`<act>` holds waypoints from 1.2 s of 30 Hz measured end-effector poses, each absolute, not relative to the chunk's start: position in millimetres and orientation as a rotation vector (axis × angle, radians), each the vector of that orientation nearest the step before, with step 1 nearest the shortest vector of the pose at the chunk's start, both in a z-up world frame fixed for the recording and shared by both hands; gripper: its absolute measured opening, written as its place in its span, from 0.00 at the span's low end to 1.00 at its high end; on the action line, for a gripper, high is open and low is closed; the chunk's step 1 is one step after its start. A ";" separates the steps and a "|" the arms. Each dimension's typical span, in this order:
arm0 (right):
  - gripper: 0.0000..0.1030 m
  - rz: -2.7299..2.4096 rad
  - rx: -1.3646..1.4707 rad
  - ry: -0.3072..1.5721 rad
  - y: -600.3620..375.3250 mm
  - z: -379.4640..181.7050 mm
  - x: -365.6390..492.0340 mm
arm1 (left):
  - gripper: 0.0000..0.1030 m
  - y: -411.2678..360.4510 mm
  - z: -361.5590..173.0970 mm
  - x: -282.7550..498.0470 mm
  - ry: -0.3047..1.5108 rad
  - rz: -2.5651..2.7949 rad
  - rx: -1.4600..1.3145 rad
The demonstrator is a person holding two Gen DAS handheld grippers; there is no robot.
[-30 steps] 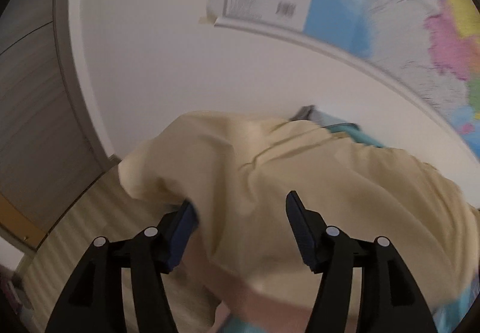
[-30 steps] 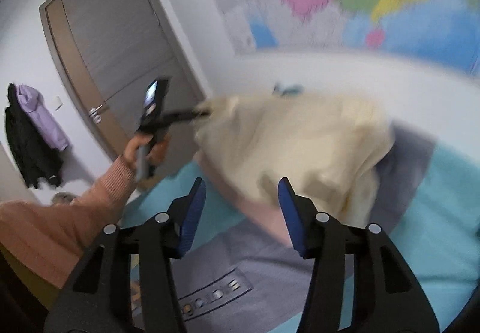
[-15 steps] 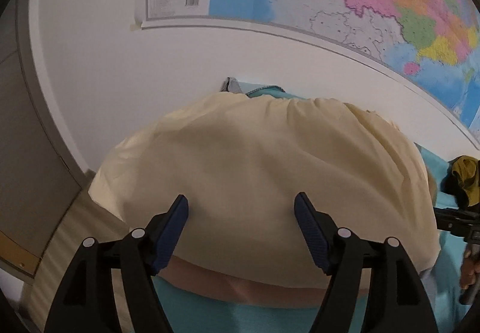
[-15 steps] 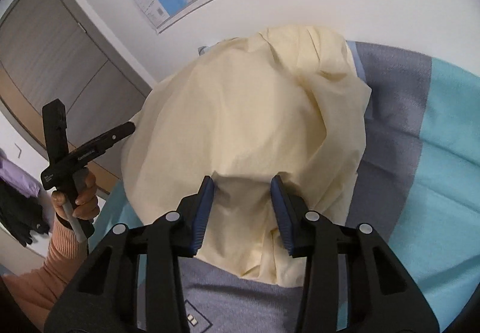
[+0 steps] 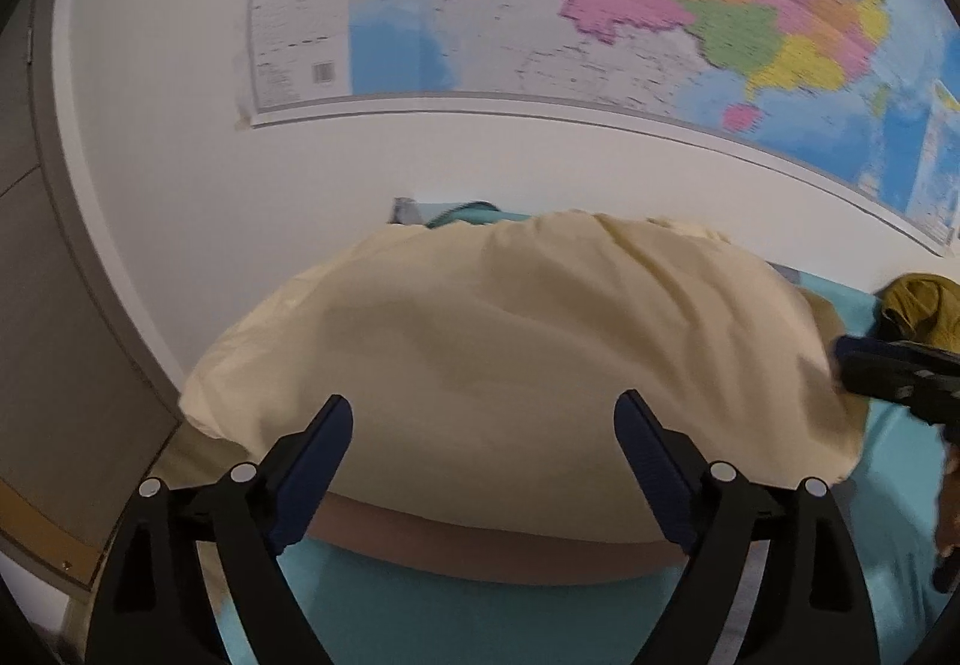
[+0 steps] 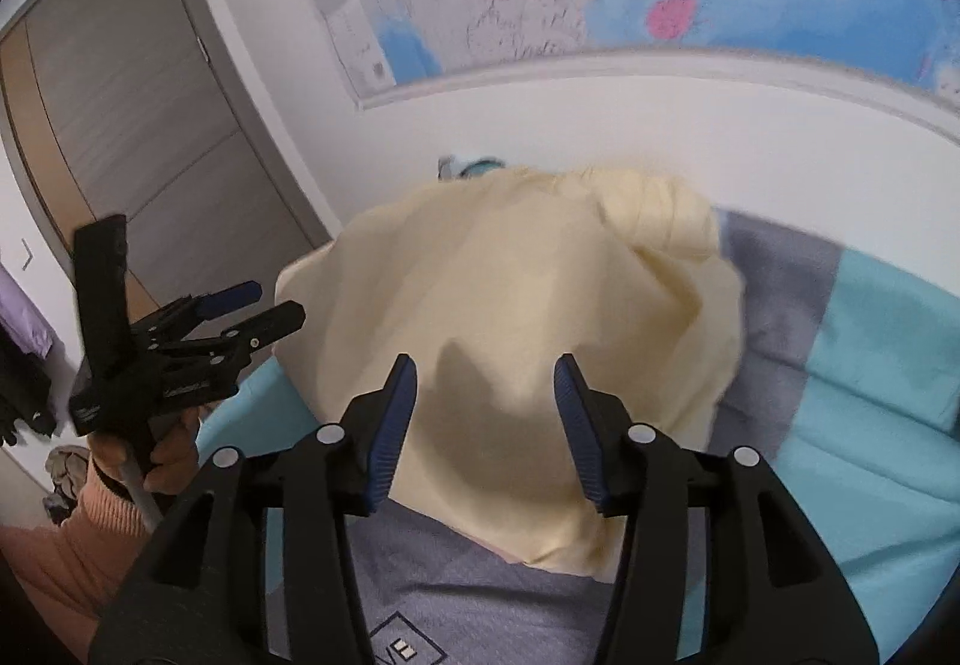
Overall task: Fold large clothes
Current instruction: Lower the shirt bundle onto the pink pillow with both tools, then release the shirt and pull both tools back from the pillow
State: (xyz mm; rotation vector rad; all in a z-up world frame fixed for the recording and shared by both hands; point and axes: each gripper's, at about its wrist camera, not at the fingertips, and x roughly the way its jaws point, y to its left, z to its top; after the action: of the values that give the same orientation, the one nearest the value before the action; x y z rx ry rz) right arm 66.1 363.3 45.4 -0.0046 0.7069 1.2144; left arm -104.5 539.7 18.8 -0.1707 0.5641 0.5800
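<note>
A large pale yellow garment (image 5: 528, 353) lies heaped on the bed's teal sheet (image 5: 480, 617). My left gripper (image 5: 483, 404) hovers just short of the garment's near edge. Its jaws are wide and still opening, with nothing held. In the right wrist view the same garment (image 6: 516, 293) spreads under my right gripper (image 6: 485, 401). That gripper's jaws are opening over the cloth and the pads do not press it. The left gripper (image 6: 273, 305) shows there at the left, held by a hand in an orange sleeve. The right gripper (image 5: 870, 371) enters the left wrist view at the right edge.
An olive garment (image 5: 918, 305) lies on the bed to the right of the yellow heap. A grey panel (image 6: 780, 293) crosses the teal cover. A map (image 5: 660, 5) hangs on the white wall behind. A grey door (image 6: 120, 125) and hanging clothes (image 6: 18, 317) are at the left.
The left gripper had yellow cloth between its jaws; now the jaws are wider and the cloth lies on the bed. The right gripper's jaws narrowed over a fold, then spread again.
</note>
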 end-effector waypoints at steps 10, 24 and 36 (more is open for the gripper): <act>0.48 1.198 -0.004 0.807 360.7 13.2 67.6 | 0.84 539.2 -5.1 -92.5 0.613 0.589 -0.186; 0.59 1.187 -0.031 0.702 350.1 23.2 40.6 | 0.91 512.3 -3.1 -96.2 0.581 0.595 -0.156; 0.65 1.180 -0.021 0.713 341.0 14.2 34.2 | 0.91 499.8 -11.4 -95.7 0.590 0.620 -0.162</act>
State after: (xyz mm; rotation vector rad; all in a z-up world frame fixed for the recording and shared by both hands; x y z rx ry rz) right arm 34.2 341.0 14.2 -0.0210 0.7128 1.1796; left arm -95.7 499.8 -11.4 -0.1622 0.5904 0.6196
